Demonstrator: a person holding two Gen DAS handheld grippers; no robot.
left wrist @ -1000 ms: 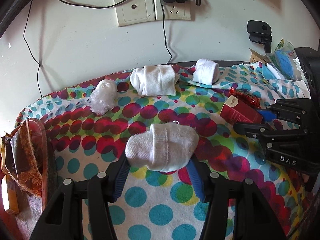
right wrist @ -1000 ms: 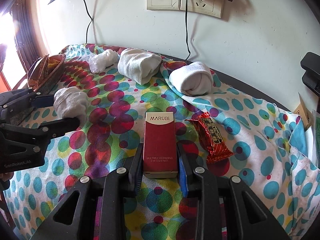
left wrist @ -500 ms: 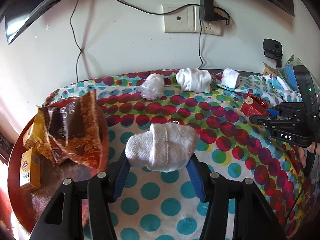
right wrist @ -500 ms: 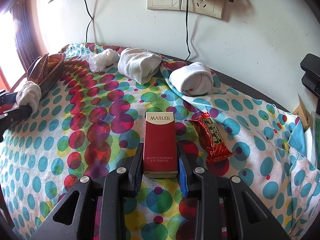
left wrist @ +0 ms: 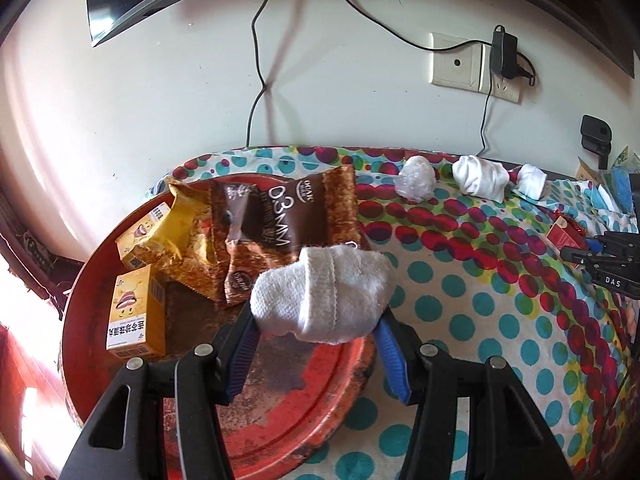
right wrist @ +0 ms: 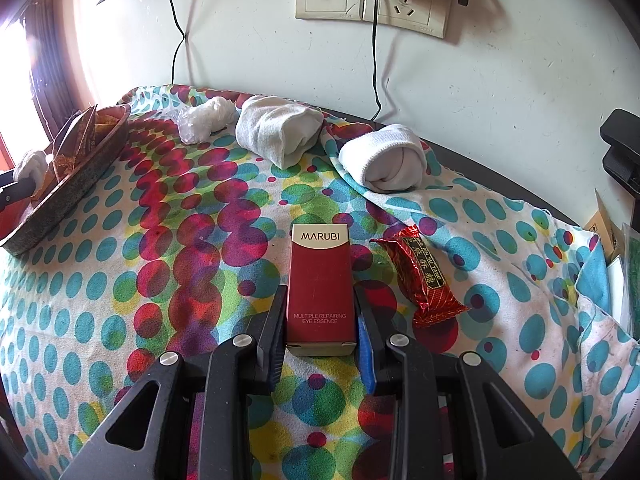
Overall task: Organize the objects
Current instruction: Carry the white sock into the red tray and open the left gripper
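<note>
Task looks partway done. Left gripper (left wrist: 318, 344) pinches a rolled white sock (left wrist: 322, 294) between its blue pads, held above the near part of the round red tray (left wrist: 296, 404); not yet set down. Tray already holds a brown snack bag (left wrist: 288, 216), a yellow packet (left wrist: 176, 232) and a small yellow box (left wrist: 136, 312). Right gripper (right wrist: 320, 320) is clamped on the sides of the red Marubi eye-essence box (right wrist: 321, 284), which seems to rest on the dotted cloth (right wrist: 120, 280); cannot tell if it is lifted. Left on the cloth: red candy wrapper (right wrist: 420, 276) just beside the box, two more rolled socks (right wrist: 278, 130) (right wrist: 386, 158), and a crumpled plastic wad (right wrist: 206, 118) near the wall. Judged: several items remain to sort.
</note>
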